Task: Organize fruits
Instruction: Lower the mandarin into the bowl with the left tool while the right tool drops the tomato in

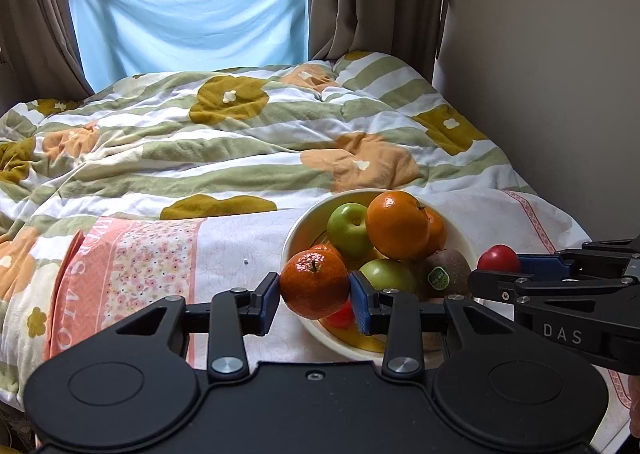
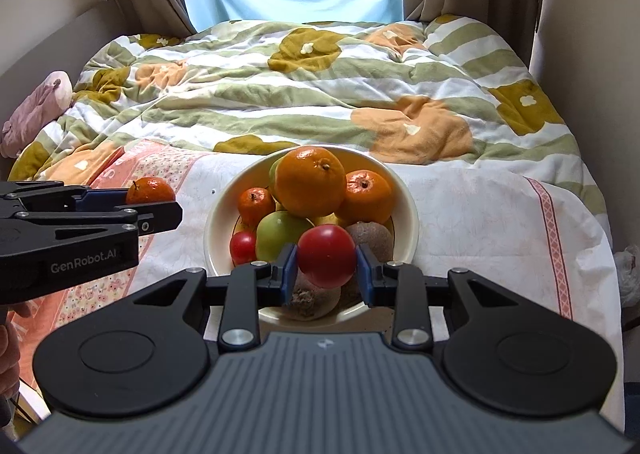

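Flowered quilt (image 1: 224,134) beneath curtained window (image 1: 188,14)

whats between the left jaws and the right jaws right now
A small orange sits between the left jaws, a red tomato between the right jaws, each in its own wrist view.

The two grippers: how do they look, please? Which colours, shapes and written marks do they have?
Both the left gripper and the right gripper are matte black, with round disc-shaped housings, silver screws and blue pads on the fingers. One shows "DAS" on its side, the other "GenRobot.AI". No cables or sleeves are visible.
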The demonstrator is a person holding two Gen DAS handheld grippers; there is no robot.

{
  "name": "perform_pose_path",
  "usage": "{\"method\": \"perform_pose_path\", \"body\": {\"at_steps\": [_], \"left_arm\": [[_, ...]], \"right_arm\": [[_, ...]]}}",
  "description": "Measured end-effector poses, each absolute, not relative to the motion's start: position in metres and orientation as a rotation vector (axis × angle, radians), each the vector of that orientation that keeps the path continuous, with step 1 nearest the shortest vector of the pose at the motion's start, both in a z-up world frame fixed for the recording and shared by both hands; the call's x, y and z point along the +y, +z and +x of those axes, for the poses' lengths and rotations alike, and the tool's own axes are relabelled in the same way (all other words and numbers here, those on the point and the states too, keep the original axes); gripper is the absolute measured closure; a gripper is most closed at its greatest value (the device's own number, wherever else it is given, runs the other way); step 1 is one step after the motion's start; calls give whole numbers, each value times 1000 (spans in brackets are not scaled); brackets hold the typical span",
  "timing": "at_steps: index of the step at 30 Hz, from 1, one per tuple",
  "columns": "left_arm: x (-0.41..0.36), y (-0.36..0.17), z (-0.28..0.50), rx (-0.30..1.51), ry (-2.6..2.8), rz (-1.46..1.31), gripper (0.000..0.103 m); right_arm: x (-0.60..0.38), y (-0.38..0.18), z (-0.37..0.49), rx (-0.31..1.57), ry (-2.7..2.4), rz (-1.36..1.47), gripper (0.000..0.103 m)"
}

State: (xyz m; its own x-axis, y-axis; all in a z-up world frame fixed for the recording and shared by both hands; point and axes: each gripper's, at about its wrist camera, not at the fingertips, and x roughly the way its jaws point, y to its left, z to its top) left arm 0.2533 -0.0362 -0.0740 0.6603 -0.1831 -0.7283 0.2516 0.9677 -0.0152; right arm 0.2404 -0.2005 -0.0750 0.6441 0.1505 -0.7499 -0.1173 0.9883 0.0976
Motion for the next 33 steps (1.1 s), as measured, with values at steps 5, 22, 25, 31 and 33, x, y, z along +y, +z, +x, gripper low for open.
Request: {"method": "perform_pose_path", "body": {"at_steps": [5,22,25,31,33], "left_arm": [[-47,-94,281,851,-251,104,61],[-46,-103,291,898,-271,91,13],[-40,-96,279,883,-266,97,13],[-24,-84,260,855,-235,93,11],[-19,-81,255,852,-225,90,11]], "right_arm": [[-205,-88,257,890,165,34,57],[-220,-95,263,918,149,41,57],[-222,-91,260,911,142,35,57],[-222,-88,261,906,152,53,57],[-218,-88,263,905,169,56,57]]}}
